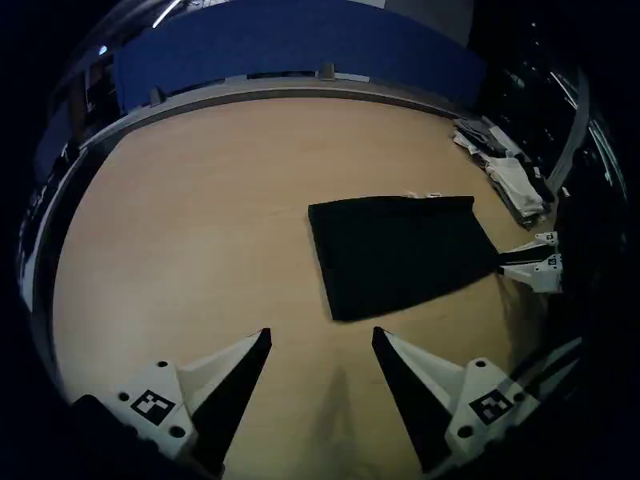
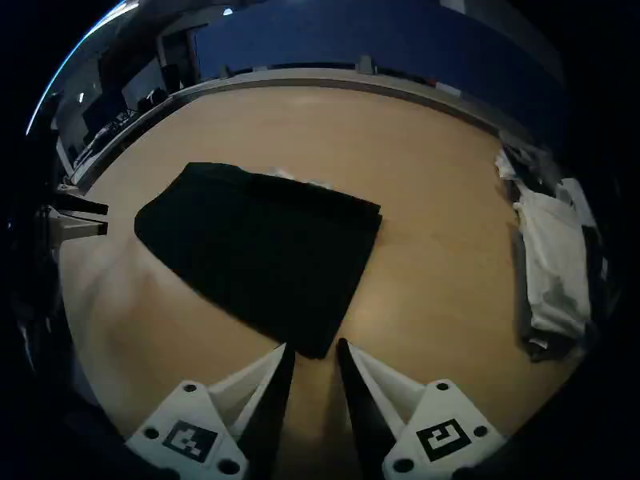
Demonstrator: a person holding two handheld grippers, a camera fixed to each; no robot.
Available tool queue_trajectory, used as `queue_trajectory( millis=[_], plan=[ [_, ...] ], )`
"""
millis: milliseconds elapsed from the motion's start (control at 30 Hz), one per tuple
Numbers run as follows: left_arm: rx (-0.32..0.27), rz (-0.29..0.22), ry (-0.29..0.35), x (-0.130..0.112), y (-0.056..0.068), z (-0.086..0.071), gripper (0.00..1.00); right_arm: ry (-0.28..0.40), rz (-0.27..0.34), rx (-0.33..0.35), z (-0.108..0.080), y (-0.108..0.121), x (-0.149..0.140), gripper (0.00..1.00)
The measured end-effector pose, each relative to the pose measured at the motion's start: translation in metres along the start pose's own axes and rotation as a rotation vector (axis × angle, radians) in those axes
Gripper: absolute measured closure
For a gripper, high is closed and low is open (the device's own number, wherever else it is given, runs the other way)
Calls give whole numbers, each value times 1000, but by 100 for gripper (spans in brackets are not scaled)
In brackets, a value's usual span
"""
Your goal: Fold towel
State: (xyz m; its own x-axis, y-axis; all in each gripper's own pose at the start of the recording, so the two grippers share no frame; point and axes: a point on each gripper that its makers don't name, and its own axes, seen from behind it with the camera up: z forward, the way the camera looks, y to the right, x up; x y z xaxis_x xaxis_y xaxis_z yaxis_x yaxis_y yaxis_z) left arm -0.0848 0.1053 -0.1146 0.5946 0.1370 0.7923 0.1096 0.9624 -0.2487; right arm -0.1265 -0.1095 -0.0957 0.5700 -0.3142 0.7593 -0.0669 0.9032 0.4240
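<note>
A black towel (image 1: 400,252) (image 2: 264,244) lies folded flat in a rough rectangle on the wooden table (image 1: 200,224) (image 2: 448,192), with a small white tag at its far edge. My left gripper (image 1: 321,332) hovers open over bare wood, just short of the towel's near corner. My right gripper (image 2: 314,346) has its fingers a narrow gap apart, and the towel's near corner lies between the tips without being pinched. In the left gripper view, the right gripper (image 1: 502,265) sits at the towel's right corner. The right gripper view has the left gripper (image 2: 104,218) at the far left, off the cloth.
A pile of folded white and grey towels (image 1: 512,180) (image 2: 556,256) sits at the table's right edge. A blue partition (image 1: 296,40) (image 2: 384,40) runs behind the table's far edge. Bare wood stretches left of and beyond the black towel.
</note>
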Motion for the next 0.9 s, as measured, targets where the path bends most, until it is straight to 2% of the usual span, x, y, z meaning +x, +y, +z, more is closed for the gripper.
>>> queue_trajectory(
  millis=[100,300,433,700,900],
  plan=[
    [-1,0,0,-1,0,0,6,-3,1,5,1,0,0,65],
    [1,2,-4,-3,0,0,6,-9,3,8,0,0,-1,89],
    [2,1,-7,-5,-1,1,6,-10,4,12,0,-1,-2,94],
    [2,2,-11,-7,-1,1,6,-4,19,16,-2,-1,1,97],
    [1,3,-12,-7,-1,1,6,9,8,14,-8,-2,7,97]
  ],
)
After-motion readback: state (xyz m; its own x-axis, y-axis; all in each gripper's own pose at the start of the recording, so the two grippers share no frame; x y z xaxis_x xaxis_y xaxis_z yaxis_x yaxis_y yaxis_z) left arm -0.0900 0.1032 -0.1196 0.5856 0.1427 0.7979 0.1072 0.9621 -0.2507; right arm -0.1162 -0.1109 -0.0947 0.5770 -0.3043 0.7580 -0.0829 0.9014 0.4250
